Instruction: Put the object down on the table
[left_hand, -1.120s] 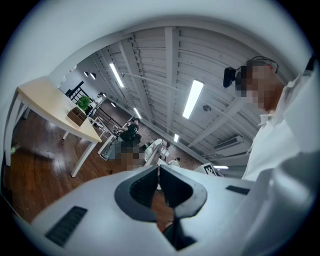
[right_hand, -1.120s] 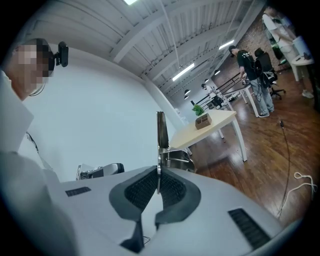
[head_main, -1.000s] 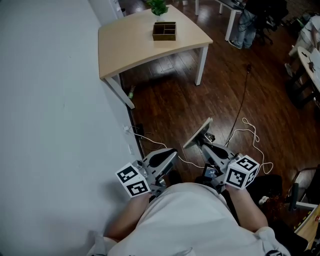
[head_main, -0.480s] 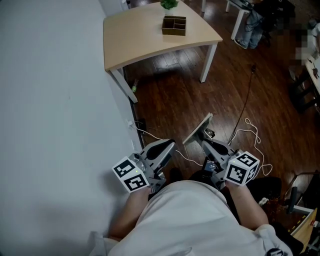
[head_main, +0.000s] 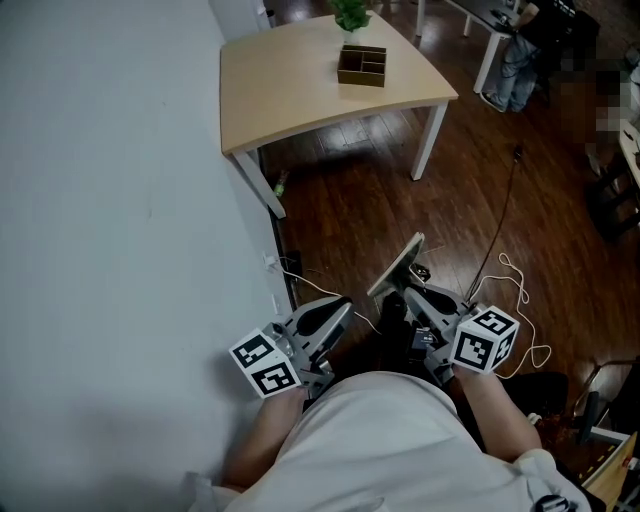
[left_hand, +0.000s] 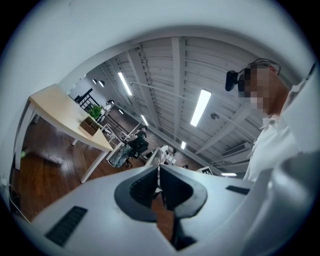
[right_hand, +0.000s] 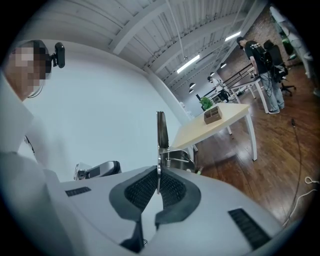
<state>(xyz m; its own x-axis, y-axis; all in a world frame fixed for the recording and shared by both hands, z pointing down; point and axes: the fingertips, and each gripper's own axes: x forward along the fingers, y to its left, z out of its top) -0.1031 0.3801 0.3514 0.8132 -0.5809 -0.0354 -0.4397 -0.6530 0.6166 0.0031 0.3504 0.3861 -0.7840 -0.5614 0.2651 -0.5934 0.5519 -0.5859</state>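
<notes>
— Where's the one thin flat board with a metal clip (head_main: 397, 265)?
— Pinched edge-on in the right claw (right_hand: 158, 182), long axis toward one o'clock; perhaps a clipboard. The left claw (left_hand: 159, 176) is pressed together, empty. The pale wooden worktop (head_main: 290, 90) lies at twelve, well apart.

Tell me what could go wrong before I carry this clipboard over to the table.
1. The right gripper pinches the clipboard at one end only, and most of it stands free beyond the jaws. It may pivot or slip.
2. Cables lie loose on the floor between you and the table, a likely trip hazard.
3. A box and a plant sit near the table's far edge. Set down short of them.
</notes>
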